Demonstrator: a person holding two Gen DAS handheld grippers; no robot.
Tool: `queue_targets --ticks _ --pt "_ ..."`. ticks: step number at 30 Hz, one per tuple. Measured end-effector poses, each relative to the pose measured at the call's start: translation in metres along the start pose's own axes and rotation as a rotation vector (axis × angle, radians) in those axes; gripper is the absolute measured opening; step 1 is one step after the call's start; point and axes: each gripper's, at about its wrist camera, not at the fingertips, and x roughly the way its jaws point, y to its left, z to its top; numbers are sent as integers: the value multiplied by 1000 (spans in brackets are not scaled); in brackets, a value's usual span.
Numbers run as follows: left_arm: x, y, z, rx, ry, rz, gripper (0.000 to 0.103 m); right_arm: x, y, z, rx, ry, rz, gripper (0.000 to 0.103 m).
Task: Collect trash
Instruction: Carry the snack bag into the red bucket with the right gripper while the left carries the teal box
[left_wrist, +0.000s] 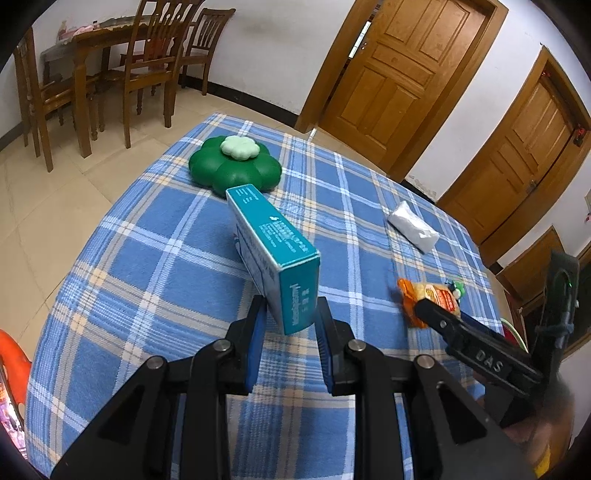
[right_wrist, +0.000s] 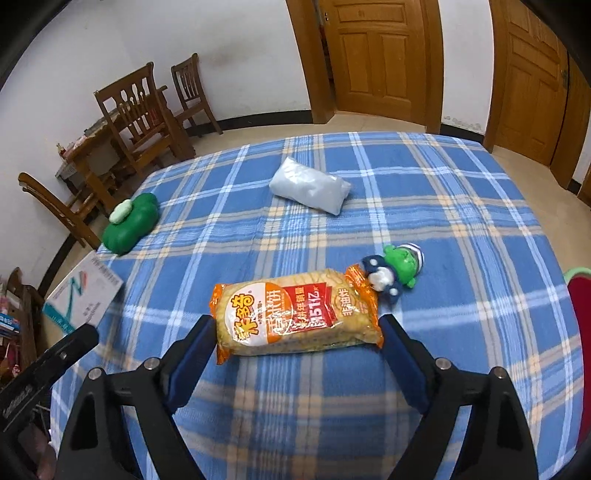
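- Your left gripper (left_wrist: 290, 317) is clamped on the near end of the teal box (left_wrist: 275, 254); the box sticks out forward, clear of the plaid cloth (left_wrist: 155, 280). One item of trash is thus in hand.
- Your right gripper (right_wrist: 297, 338) stands wide, pads not pressing on anything. The orange snack pack (right_wrist: 295, 317) lies flat on the cloth between the two fingers, long axis running across the gap.
- Step in hand, by my reading: 2nd pickup, right side, w/ the left parked holding its load.
- Next move calls for closing on the pack's ends. It looks soft & crinkly, so expect it to buckle; a grip across the short side may hold better.
- Watch the frog toy (right_wrist: 397, 267): it touches the pack's far right corner & could get dragged along.
- Left to collect, probably: the white bag (right_wrist: 310, 188), well apart, further up the cloth.
- The green flower-shaped container (left_wrist: 234, 168) sits beyond the box tip; could be the bin, cannot confirm. Lid appears on.
- No other bin seen in either view.
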Motion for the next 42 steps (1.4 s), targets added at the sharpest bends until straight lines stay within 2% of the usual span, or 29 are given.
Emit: queue_targets --ticks 14,21,32,42 --pt "-14 -25 -5 53 -2 -51 25 -54 -22 -28 64 -12 94 89" --pt "-24 -41 -8 83 -9 -93 23 -80 -43 -43 101 -32 99 89" --pt "-35 -80 -14 144 11 -174 22 -125 -101 -57 221 -129 15 90" --pt "-34 -135 -18 233 58 -259 22 -162 -173 -70 369 -208 -118 90"
